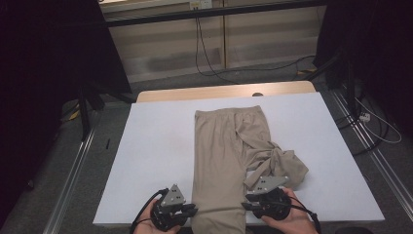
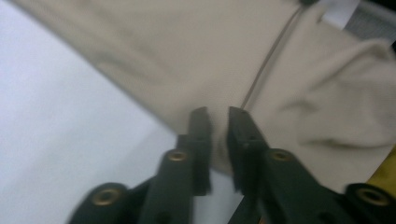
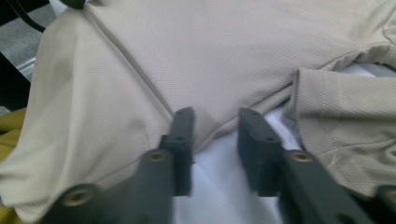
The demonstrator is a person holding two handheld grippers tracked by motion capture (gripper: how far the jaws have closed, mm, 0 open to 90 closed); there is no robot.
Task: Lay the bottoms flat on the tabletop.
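A beige garment (image 1: 219, 156) lies lengthwise down the middle of the white table (image 1: 156, 146), with a crumpled, bunched part (image 1: 280, 163) on its right side. Its near end hangs over the table's front edge. My left gripper (image 1: 192, 210) sits at the garment's near left edge. In the left gripper view the jaws (image 2: 218, 116) stand a narrow gap apart over the edge of the cloth (image 2: 187, 56). My right gripper (image 1: 246, 202) sits at the near right edge. Its jaws (image 3: 215, 116) stand apart, tips at the edge of the cloth (image 3: 210, 56), white table between them.
A wooden strip (image 1: 224, 91) borders the table's far side. Metal rails (image 1: 73, 165) run along the floor on both sides, and cables (image 1: 204, 53) trail across the floor behind. Something yellow (image 3: 9, 121) lies below the table's front edge.
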